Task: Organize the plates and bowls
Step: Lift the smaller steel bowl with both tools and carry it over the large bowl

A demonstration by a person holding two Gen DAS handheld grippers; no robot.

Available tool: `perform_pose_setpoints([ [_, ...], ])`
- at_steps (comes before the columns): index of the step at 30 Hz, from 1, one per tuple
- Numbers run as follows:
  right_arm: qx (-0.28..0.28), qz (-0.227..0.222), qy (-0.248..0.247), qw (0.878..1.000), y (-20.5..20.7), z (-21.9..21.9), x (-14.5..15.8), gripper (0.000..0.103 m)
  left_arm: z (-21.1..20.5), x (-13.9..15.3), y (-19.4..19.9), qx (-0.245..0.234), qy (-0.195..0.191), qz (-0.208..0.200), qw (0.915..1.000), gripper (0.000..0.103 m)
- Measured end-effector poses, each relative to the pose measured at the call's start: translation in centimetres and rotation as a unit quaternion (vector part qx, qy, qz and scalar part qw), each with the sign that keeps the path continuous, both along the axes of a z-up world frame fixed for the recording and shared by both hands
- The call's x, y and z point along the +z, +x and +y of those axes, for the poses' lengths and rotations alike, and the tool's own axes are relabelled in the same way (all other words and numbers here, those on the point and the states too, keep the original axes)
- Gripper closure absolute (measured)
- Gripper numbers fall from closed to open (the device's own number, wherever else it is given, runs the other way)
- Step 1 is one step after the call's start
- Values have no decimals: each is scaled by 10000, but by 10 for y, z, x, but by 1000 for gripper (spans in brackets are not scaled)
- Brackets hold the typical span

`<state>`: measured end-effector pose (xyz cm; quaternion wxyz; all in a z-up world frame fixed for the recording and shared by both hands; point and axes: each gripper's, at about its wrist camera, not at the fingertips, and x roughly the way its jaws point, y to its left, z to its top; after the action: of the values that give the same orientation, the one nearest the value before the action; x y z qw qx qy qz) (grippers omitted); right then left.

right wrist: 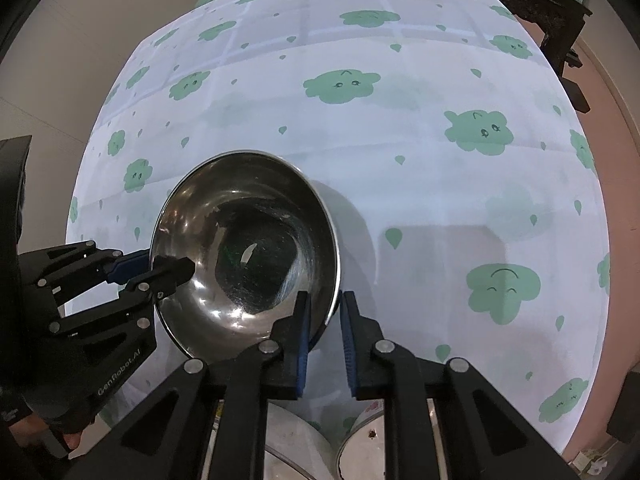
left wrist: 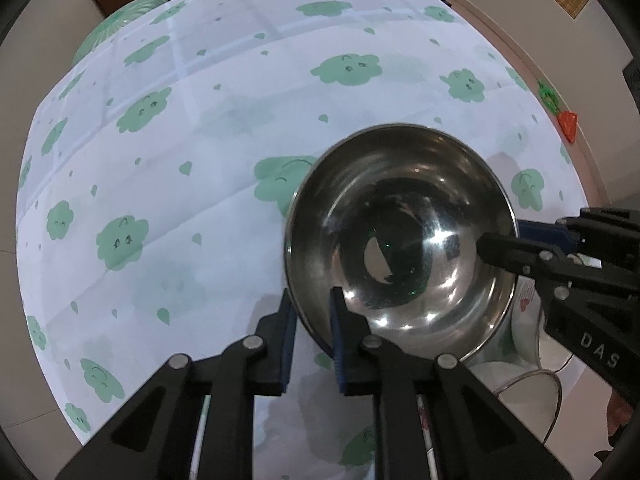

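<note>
A steel bowl [left wrist: 400, 240] hangs above the table, held by its rim from two sides. My left gripper [left wrist: 312, 300] has its jaws astride the bowl's near-left rim, pinching the wall. My right gripper [right wrist: 325, 304] grips the opposite rim the same way. In the left wrist view the right gripper [left wrist: 500, 244] reaches in from the right onto the rim. In the right wrist view the bowl [right wrist: 248, 248] shows tilted, with the left gripper [right wrist: 160, 268] on its left rim.
The round table [left wrist: 200, 160] carries a white cloth with green cloud prints. White plates or bowls [right wrist: 296, 432] lie just under my grippers at the near edge, also in the left wrist view [left wrist: 528, 332]. Dark furniture [right wrist: 560, 20] stands behind.
</note>
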<state>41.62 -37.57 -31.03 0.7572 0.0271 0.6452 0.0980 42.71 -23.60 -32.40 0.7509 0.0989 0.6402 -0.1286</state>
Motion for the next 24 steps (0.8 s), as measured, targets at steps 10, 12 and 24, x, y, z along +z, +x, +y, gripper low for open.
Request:
perform_pose_setpoints([
  [10,94,-4,-70,9999,-1,6,11,87,-1,14,-1,-18,29,-115,9999,90],
  [12,85,-19,-55,9999,-2,5,15,87,-3,19,-3,-25,19,-168,9999,90],
  [24,91,-107,-55,9999,-13,7,37,87,2,45,-15,-40,4,-363,9993,90],
])
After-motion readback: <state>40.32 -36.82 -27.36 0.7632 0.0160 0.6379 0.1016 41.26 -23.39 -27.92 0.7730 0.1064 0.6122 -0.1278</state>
